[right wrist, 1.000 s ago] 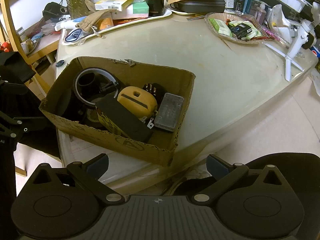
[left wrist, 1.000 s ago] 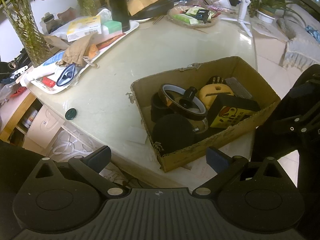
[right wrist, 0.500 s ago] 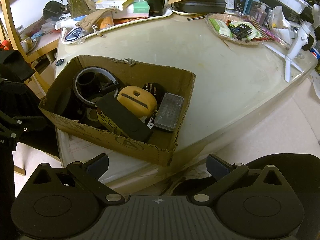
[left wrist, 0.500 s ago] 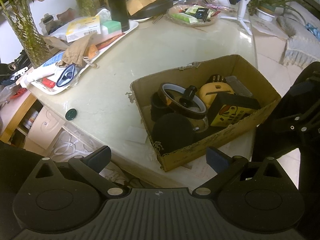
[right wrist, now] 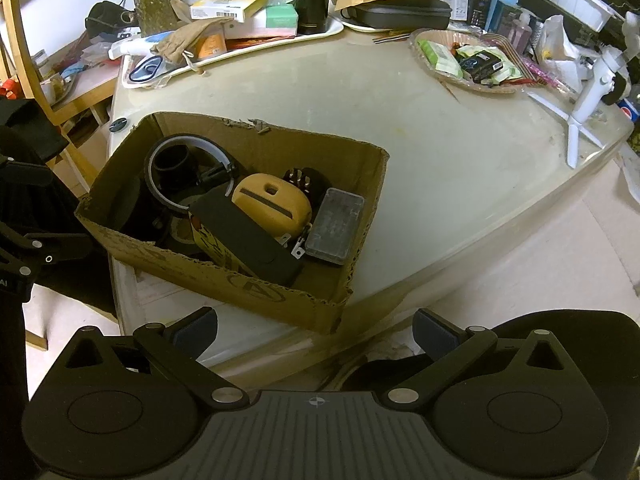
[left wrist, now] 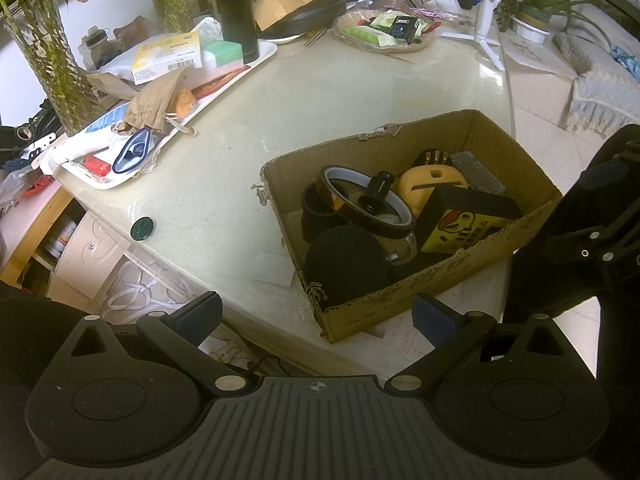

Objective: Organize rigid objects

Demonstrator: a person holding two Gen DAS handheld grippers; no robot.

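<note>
Cardboard box [left wrist: 400, 312] sits below both hand-held grippers [left wrist: 316, 314] [right wrist: 314, 326], each spread, empty.

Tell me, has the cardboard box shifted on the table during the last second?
No. In the left wrist view the cardboard box keeps the same spacing from the dark green button on the table; only the camera drifted slightly.

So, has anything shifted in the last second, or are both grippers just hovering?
Nothing was taken hold of or let go. The left gripper and right gripper stay open and empty, short of the cardboard box; the views barely drift. The box's contents look unmoved.
</note>
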